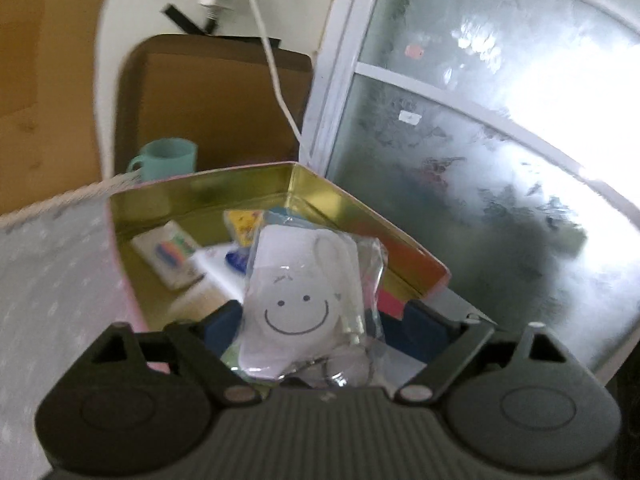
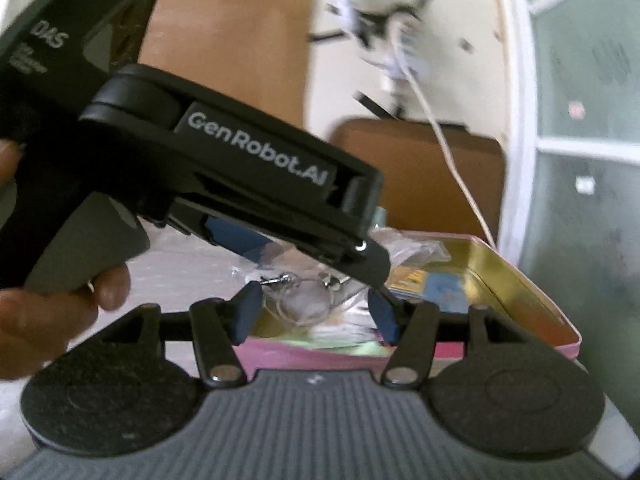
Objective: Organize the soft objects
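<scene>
Over the gold tin [image 1: 248, 188], left fingers [image 1: 224, 316] pinch the bagged smiley keychain [image 1: 296, 304].

Left wrist view. Tin [image 1: 360, 216]: centre, on table [image 1: 52, 272]. Bagged smiley toy [image 1: 296, 300]: 6 o'clock of tin, over near rim, between left gripper [image 1: 316, 320] fingers. Packets [image 1: 172, 256]: inside tin, 9 o'clock of toy. Cup [image 1: 166, 159]: 11 o'clock, behind tin. Cardboard box [image 1: 216, 100]: behind cup. Window [image 1: 480, 140]: 2 o'clock. Cable [image 1: 272, 64]: 12 o'clock, hanging before box.
</scene>
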A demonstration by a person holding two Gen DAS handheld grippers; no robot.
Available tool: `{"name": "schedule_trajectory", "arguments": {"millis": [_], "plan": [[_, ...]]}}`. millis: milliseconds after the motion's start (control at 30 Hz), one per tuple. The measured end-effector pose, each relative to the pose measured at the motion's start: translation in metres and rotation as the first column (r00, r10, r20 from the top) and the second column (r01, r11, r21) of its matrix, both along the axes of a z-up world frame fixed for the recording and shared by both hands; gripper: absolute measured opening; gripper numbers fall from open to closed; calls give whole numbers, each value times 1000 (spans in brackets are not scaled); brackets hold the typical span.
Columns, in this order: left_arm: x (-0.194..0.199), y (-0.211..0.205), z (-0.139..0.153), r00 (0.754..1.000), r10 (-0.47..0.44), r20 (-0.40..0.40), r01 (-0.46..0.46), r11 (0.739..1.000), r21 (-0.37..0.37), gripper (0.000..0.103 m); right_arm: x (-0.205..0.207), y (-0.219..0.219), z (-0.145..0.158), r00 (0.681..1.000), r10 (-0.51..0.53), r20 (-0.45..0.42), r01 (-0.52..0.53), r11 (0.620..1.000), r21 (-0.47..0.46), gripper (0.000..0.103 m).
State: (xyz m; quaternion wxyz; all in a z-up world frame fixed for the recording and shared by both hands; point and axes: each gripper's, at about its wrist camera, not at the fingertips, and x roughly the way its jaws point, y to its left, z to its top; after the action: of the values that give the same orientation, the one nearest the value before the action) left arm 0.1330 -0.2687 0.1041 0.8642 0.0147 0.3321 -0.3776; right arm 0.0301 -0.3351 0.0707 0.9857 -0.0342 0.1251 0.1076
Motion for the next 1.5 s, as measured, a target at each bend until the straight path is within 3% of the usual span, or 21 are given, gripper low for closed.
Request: {"name": "schedule_trajectory", "arguments": {"millis": [67,100,167,200,300,400,600,933,1100,1267,1500], "plan": [[21,-20,-14,999,48,3,-48,997,64,93,24,-13,-6,999,-41,-26,41,999,17,74],[28,-22,-19,995,95,-11,-93,991,91,89,40,-18,-12,996,-68,-51,68,998,-5,73],[33,-13,-23,989,130,-65,-126,990,64,89,68,-27,-24,978,-160,-135,153,986,-64,73],[30,-5,-22,989,133,-69,-130,991,40,90,72,-36,-27,969,-184,-168,178,983,-47,73],[12,9,-16,982,187,-4,-187,981,54,91,56,-55,-23,976,-151,-156,165,983,77,73],[-6,16,-9,975,217,47,-221,972,85,92,36,-53,-19,978,-179,-110,189,979,81,73],[-51,32,0,956,270,118,-284,950,130,97,2,-62,-14,974,-203,-96,219,956,197,73],[-113,84,-2,916,372,147,-393,907,151,103,-49,-51,-11,963,-219,-156,255,928,271,75],[-137,108,-7,903,408,135,-427,885,187,103,-64,-37,-6,962,-195,-192,247,919,306,88],[-156,129,-18,887,446,120,-461,866,194,103,-77,-20,0,959,-173,-225,241,914,326,92],[-177,145,-27,868,465,175,-494,846,201,103,-91,-3,-1,954,-147,-261,236,906,351,92]]}}
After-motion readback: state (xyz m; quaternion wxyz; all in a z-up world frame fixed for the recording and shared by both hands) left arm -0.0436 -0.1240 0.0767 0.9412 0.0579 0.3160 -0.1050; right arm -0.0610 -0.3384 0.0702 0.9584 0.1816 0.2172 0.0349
